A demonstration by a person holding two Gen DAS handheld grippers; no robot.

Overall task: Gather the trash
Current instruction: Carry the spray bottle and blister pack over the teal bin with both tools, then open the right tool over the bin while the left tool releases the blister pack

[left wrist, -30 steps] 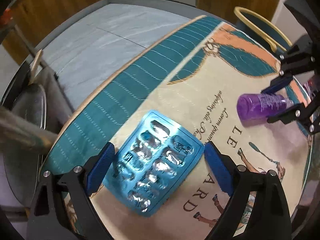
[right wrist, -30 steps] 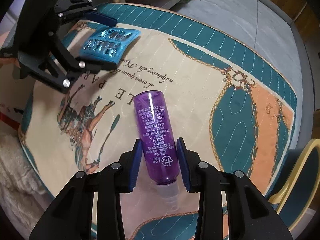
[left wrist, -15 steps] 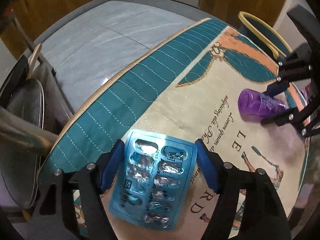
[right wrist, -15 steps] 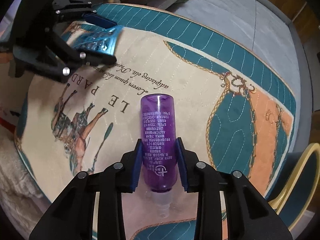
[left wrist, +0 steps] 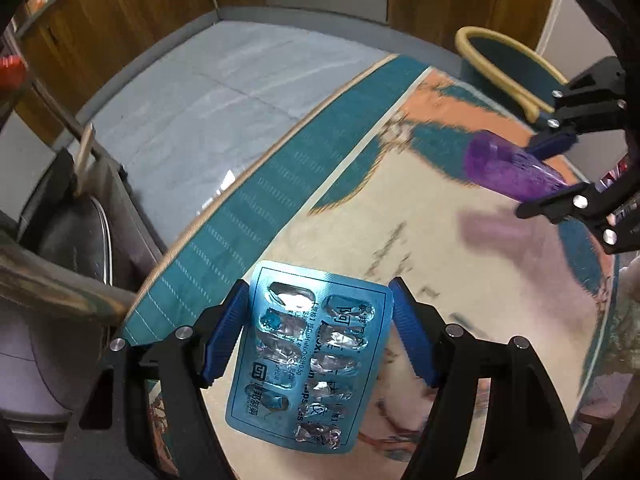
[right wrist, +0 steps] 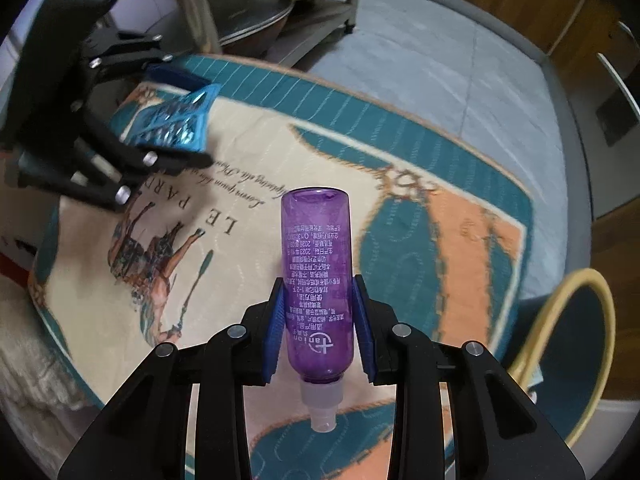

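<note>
A blue foil blister pack (left wrist: 312, 360), its pockets burst, hangs above the printed tablecloth (left wrist: 440, 260) with my left gripper (left wrist: 318, 292) shut on its two long edges. From the right wrist view the same pack (right wrist: 176, 124) shows tilted between the left gripper's (right wrist: 188, 118) fingers. My right gripper (right wrist: 319, 284) is shut on a purple plastic bottle (right wrist: 318, 280), nozzle towards the camera, held off the cloth. In the left wrist view that bottle (left wrist: 512, 168) sticks out of the right gripper (left wrist: 540, 176) at the upper right.
A teal bin with a yellow rim (right wrist: 580, 292) stands beside the round table, at its right edge; the left wrist view shows the bin (left wrist: 500, 64) too. A low cart holding a dark pan (right wrist: 248, 12) is past the far edge. Grey floor (left wrist: 208, 112) surrounds the table.
The left jaws closed on the blister pack and lifted it off the cloth. The right gripper rose with the purple bottle, which had lain on the cloth.
</note>
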